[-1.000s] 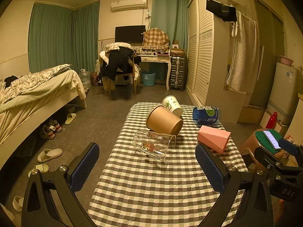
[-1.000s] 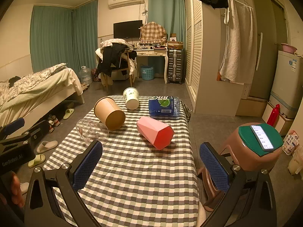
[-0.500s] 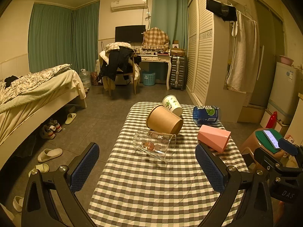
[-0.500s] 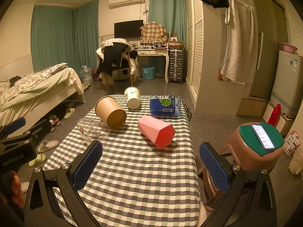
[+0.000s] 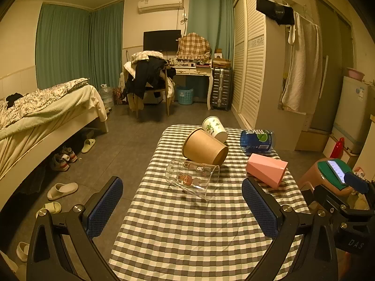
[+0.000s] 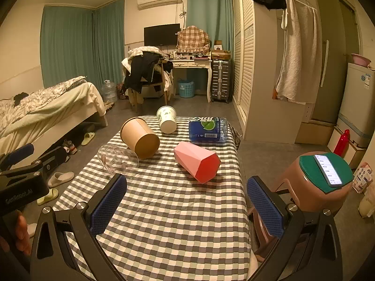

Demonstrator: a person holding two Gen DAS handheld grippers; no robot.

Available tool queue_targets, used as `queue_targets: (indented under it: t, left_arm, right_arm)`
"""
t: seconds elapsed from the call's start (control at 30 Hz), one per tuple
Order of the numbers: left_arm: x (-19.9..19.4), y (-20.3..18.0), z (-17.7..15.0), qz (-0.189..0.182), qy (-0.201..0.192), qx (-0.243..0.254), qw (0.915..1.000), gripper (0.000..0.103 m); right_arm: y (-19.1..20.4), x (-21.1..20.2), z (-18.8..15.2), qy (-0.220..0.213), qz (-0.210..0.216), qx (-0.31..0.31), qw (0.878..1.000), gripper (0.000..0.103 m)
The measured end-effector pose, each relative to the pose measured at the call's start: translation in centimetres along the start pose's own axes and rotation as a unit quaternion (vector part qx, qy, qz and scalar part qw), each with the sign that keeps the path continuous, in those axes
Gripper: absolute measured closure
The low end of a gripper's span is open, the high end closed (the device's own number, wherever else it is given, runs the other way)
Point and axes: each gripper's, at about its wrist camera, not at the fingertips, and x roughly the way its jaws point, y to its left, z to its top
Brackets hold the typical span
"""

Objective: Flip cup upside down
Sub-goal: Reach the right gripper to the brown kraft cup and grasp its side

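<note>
Both tongs, left tongs (image 5: 182,207) and right tongs (image 6: 186,202), stand wide and empty above the counter (image 5: 187,229). Four cups lie sideways ahead; the glass cup (image 5: 192,179) is nearest, allowing a side grasp.

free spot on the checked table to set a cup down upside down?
Near half of the checked tablecloth, between both open grippers and the clear glass cup and pink faceted cup, is bare. Far end is crowded: brown paper cup, white printed cup, blue pack.
</note>
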Motion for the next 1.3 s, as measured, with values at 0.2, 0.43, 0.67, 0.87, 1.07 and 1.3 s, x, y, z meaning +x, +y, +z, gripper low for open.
queue_targets:
  t: [0.2, 0.43, 0.67, 0.87, 1.07, 1.3]
  left_arm:
    - [0.2, 0.1, -0.1, 0.001, 0.002, 0.000, 1.0000, 0.000]
    - [1.9, 1.9, 0.4, 0.020, 0.012, -0.015, 0.9996, 0.000]
    - [5.8, 6.4, 1.8, 0.075, 0.033, -0.044, 0.9957, 0.000]
    - [10.7, 9.0, 2.8, 0.099, 0.064, -0.064, 0.9909, 0.000]
    - [15.2, 10.1, 3.0, 0.110, 0.084, -0.065, 0.9882, 0.000]
    - [18.0, 10.2, 2.2, 0.099, 0.107, -0.069, 0.9870, 0.000]
  right_arm:
    - [0.1, 0.1, 0.0, 0.001, 0.000, -0.001, 1.000, 0.000]
    - [0.8, 2.1, 1.6, 0.010, 0.015, -0.022, 1.000, 0.000]
    - [3.6, 8.1, 6.6, 0.028, 0.064, -0.085, 0.994, 0.000]
    - [6.7, 16.3, 10.1, 0.076, 0.111, -0.122, 0.983, 0.000]
    - [9.3, 24.7, 10.3, 0.147, 0.138, -0.146, 0.968, 0.000]
    - [10.3, 30.8, 8.9, 0.213, 0.155, -0.152, 0.953, 0.004]
